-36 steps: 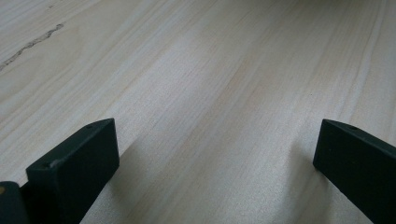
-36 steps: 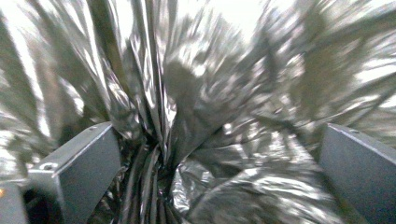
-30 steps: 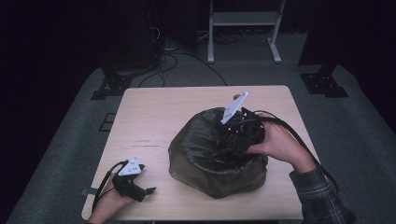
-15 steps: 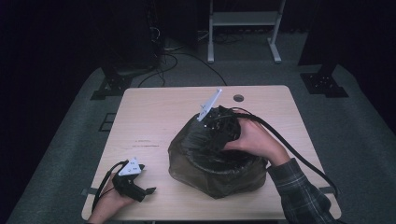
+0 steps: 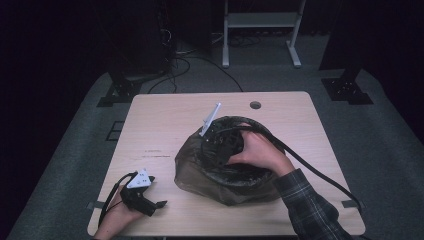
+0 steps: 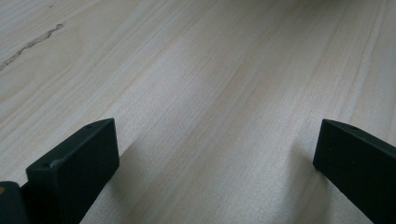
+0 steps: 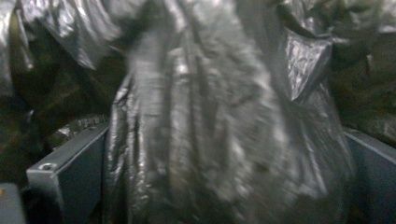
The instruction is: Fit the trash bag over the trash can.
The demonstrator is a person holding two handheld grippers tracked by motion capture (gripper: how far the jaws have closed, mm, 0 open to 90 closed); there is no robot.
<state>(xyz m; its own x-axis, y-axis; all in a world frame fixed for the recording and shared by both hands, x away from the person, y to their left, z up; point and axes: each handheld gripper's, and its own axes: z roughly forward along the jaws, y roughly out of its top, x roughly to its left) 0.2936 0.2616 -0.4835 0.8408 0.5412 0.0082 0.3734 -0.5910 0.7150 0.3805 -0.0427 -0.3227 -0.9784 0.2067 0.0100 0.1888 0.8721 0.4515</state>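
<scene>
Right gripper view: blurred black plastic bag [image 7: 224,126] bunched between spread jaws, grip unclear. High view: right gripper [image 5: 220,142] buried in bag mid-table [image 5: 165,130], hand [image 5: 257,152] covering it. Left gripper [image 5: 159,204] near front-left edge, jaws wide, holding nothing.

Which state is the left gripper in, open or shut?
Open: the left gripper rests on the table, jaws wide apart, with bare wood between them.

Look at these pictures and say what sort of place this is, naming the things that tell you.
Probably a lab or studio set up for recording. A plain wooden table stands on grey carpet among dark walls, with loose cables and black stand bases on the floor behind it.
</scene>
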